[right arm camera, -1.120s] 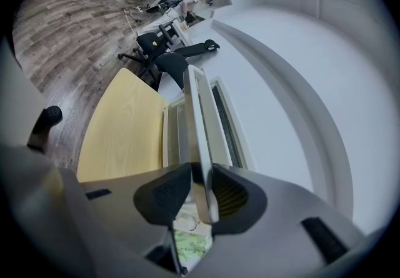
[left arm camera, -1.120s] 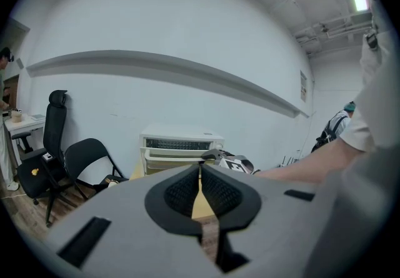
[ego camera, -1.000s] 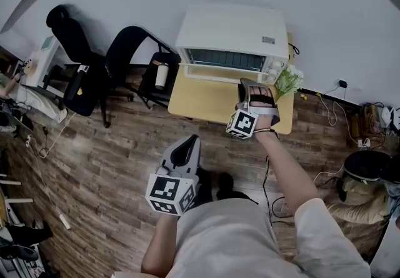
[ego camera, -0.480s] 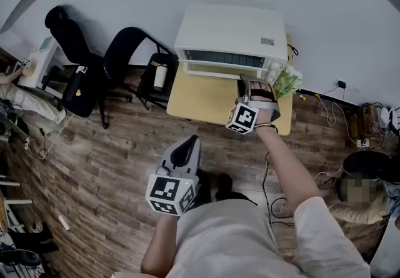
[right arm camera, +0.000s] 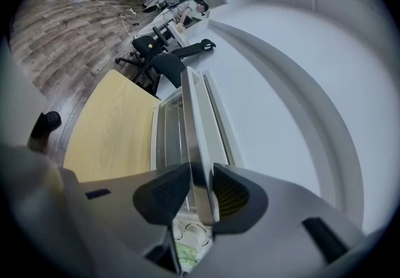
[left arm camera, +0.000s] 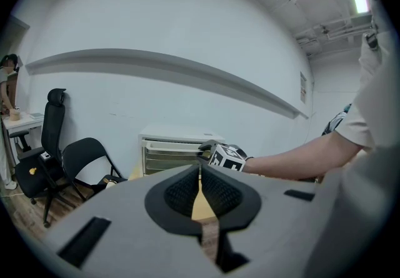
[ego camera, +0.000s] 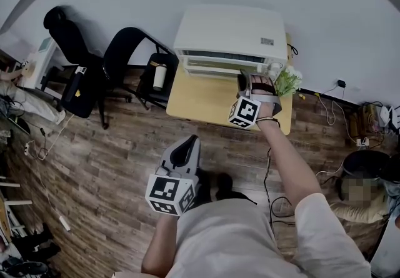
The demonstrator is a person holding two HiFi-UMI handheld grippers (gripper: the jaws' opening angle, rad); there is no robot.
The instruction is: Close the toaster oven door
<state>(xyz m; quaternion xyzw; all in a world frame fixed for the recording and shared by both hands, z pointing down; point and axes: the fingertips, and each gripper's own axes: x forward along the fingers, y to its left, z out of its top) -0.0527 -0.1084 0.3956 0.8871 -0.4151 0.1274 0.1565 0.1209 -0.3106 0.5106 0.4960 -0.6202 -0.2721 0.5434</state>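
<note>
From the head view, your right gripper (ego camera: 249,77) reaches to the right end of the toaster oven door (ego camera: 212,69), which stands nearly upright against the white toaster oven (ego camera: 231,30) on the wooden table (ego camera: 194,99). Your left gripper (ego camera: 185,145) hangs well back over the floor, away from the table.

In the left gripper view, its jaws are pressed together with nothing between them, pointing towards the oven.

In the right gripper view, the jaws stand partly apart and pinch the door's edge, with a pad on each face.
</note>
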